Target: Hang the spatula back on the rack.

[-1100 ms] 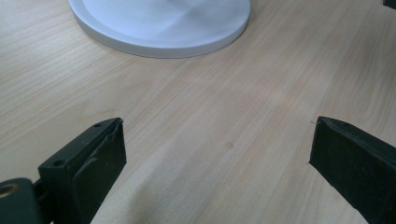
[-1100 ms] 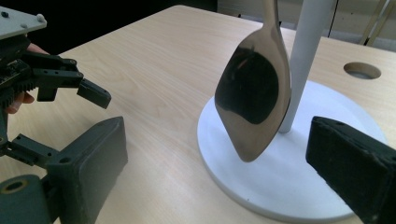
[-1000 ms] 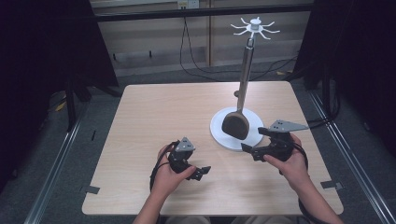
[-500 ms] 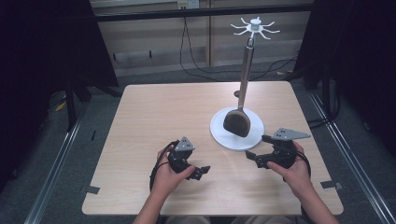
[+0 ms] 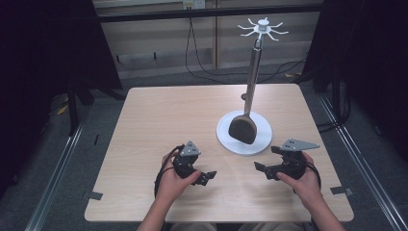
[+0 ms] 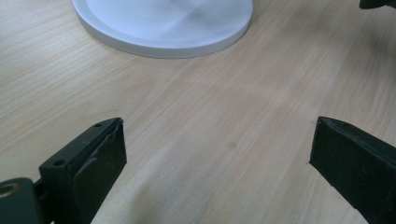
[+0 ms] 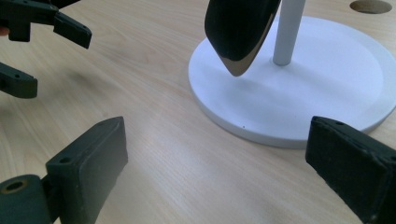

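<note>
Left gripper (image 5: 208,177): near edge of the table, in the person's left hand (image 5: 172,182); jaws spread wide, nothing between them, bare wood under them in the left gripper view (image 6: 217,144); whether they rest on the wood or hang just over it cannot be told.
Right gripper (image 5: 261,168): near edge, in the right hand (image 5: 304,184), well apart from the left gripper; jaws spread wide and empty (image 7: 217,154); jaws aim toward the left gripper and the stand's base; grey three-cornered plate on top.
Table (image 5: 168,115): pale wood grain, rounded corners; a round hole shows in the top at the far corner of the right gripper view.
Spatula (image 5: 243,129): dark brown to black, broad rounded blade with a glossy lower edge; hangs blade down beside the pole, blade just above the base, apparently not touching it (image 7: 239,32); slim metallic handle runs up along the pole. Just beyond the right gripper, apart from both grippers.
Base (image 5: 260,137): white round disc, flat, right of table centre; its rim lies just ahead of the right gripper's jaws (image 7: 280,116) and farther ahead of the left gripper's (image 6: 163,28).
Pole (image 5: 252,77): upright from the base, white at the foot.
Hook crown (image 5: 262,29): white, radiating hooks at the pole's top.
Writing: none readable.
</note>
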Demonstrator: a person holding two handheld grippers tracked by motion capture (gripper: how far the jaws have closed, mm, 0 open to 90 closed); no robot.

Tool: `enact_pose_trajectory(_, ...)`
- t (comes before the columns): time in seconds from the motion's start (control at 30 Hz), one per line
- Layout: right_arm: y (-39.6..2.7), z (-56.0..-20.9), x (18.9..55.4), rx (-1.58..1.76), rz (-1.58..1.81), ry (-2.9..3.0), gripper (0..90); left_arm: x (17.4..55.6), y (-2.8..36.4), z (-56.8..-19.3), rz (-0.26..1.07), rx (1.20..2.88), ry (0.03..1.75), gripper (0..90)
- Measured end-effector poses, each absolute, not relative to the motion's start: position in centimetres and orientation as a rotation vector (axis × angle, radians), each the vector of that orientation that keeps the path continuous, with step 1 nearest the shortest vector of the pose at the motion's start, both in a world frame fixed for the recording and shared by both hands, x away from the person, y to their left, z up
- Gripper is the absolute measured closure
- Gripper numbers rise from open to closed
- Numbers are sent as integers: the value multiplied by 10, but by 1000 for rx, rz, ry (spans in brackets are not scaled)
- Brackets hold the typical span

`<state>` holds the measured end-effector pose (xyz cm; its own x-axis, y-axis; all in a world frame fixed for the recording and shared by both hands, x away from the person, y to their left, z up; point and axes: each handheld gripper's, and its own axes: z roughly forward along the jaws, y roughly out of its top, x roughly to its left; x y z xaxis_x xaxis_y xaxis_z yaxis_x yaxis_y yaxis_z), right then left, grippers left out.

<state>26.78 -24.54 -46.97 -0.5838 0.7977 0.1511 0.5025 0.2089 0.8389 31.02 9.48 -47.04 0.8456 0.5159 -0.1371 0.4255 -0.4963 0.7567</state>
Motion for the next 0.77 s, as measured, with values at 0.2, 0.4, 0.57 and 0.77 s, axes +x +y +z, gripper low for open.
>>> enact_pose_trajectory(0.2, -245, -476, 267, 1224, 1304, 2181, 51, 310, 95, -471, 141, 2161, 685, 37)
enact_pose_trajectory(0.4, -245, -480, 266, 1227, 1291, 2192, 51, 311, 95, -471, 139, 2161, 679, 37)
enact_pose_trajectory(0.57, -244, -482, 265, 1215, 1280, 2205, 51, 311, 95, -471, 142, 2160, 677, 36)
enact_pose_trajectory(0.77, -243, -481, 265, 1218, 1278, 2203, 52, 313, 95, -472, 148, 2153, 666, 36)
